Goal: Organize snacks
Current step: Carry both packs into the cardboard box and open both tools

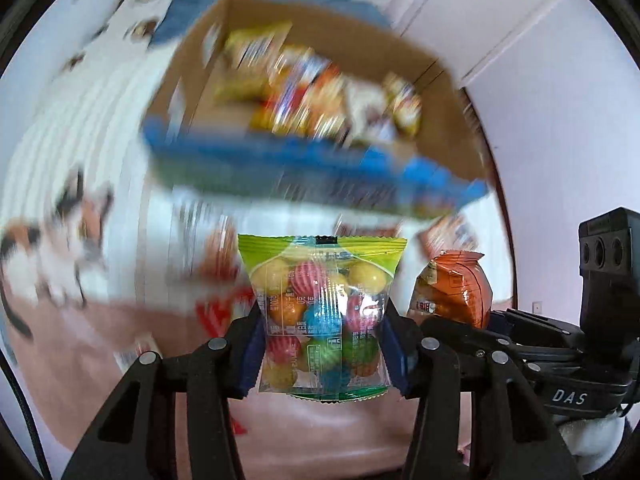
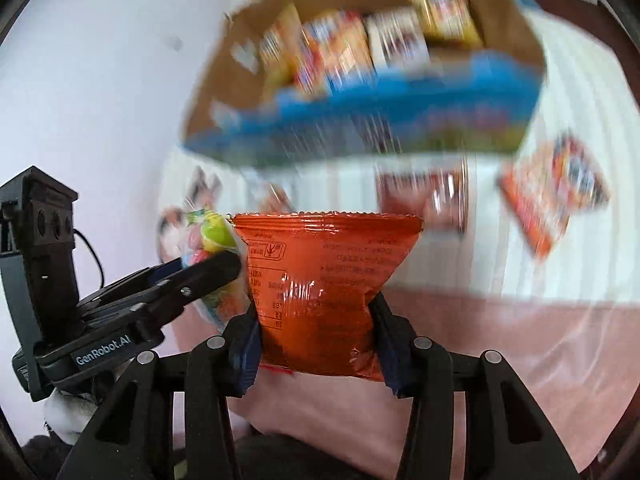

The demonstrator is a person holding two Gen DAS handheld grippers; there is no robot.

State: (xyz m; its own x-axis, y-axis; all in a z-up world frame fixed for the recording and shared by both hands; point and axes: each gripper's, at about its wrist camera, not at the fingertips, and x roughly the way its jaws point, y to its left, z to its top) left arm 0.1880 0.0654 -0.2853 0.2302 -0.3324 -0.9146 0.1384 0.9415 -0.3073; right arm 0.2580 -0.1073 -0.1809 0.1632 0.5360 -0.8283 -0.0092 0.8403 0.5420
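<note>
My left gripper (image 1: pixel 322 344) is shut on a clear bag of coloured candy balls (image 1: pixel 322 312) with a green top edge, held upright. My right gripper (image 2: pixel 316 332) is shut on an orange snack bag (image 2: pixel 320 288), also upright. Each gripper shows in the other's view: the right one with its orange bag (image 1: pixel 452 288) at the left view's right side, the left one with the candy bag (image 2: pixel 208 240) at the right view's left side. Ahead, blurred, stands an open cardboard box (image 1: pixel 440 120) with a blue front, holding several snack packets (image 1: pixel 320 92). It also shows in the right wrist view (image 2: pixel 400 92).
The box stands on a white striped cloth (image 1: pixel 80 152) with a cartoon animal print (image 1: pixel 60 248). Loose orange-red snack packets (image 2: pixel 556 196) lie on the cloth in front of the box. A pink surface (image 2: pixel 520 344) is nearest. White walls lie behind.
</note>
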